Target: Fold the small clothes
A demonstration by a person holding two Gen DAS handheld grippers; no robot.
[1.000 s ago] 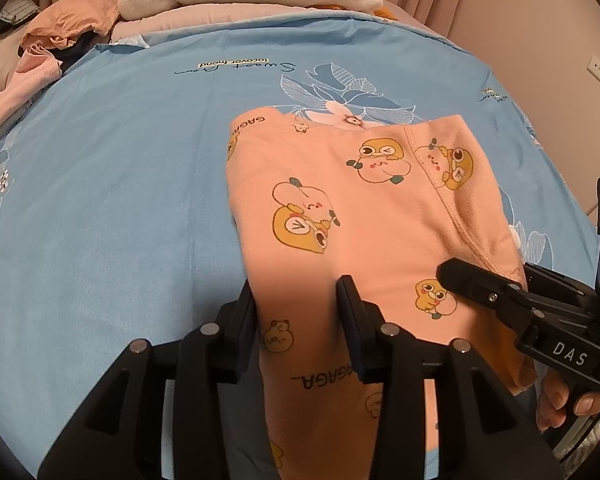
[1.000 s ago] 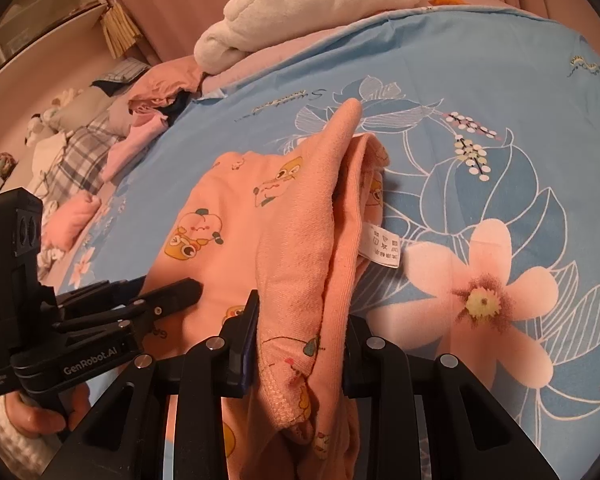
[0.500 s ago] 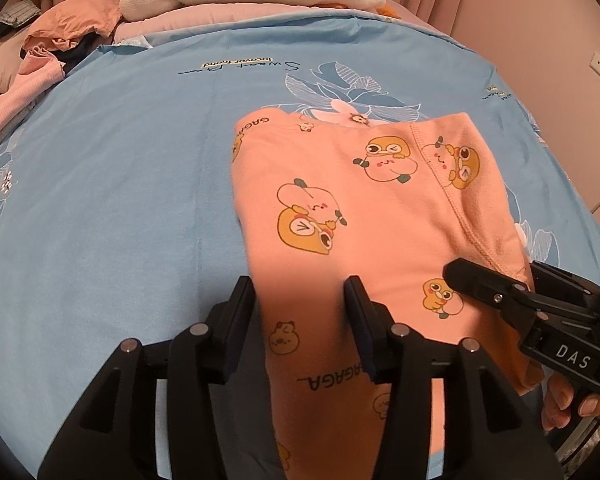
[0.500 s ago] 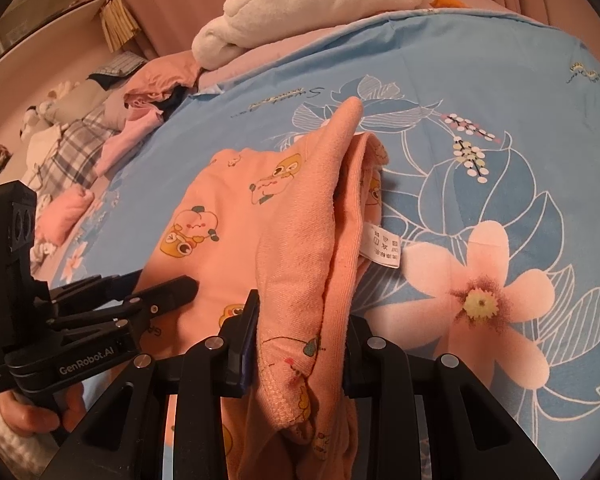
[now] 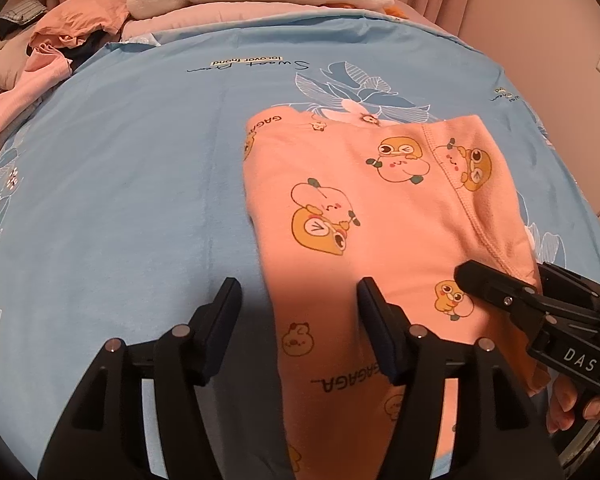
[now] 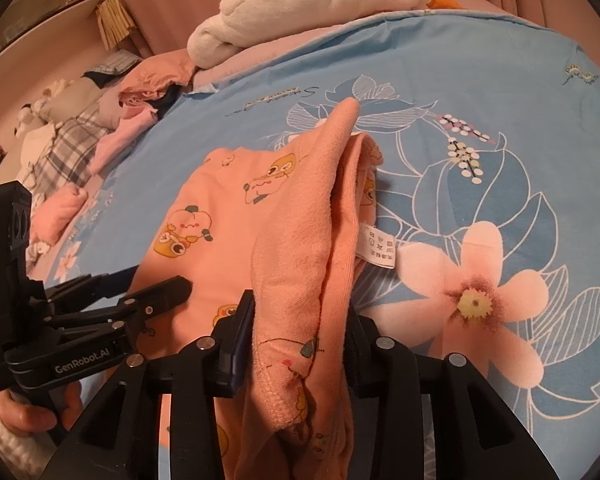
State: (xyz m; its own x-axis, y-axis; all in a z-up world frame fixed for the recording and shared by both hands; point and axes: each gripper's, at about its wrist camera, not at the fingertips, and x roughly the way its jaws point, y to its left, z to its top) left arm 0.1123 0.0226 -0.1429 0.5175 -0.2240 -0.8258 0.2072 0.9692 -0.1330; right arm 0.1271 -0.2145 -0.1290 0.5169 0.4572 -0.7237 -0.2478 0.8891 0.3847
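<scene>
From the left wrist view, the left gripper point(image 5: 296, 300) hangs with its jaws spread wide over the near left edge of the peach printed garment point(image 5: 364, 216), gripping nothing. The garment lies flat on the blue floral bedsheet point(image 5: 120, 168), and the right gripper point(image 5: 496, 288) reaches in from the right.

From the right wrist view, the right gripper point(image 6: 300, 328) is pinching a bunched fold of the garment point(image 6: 300, 240), lifting that edge. A white care label point(image 6: 376, 248) hangs off its side.
</scene>
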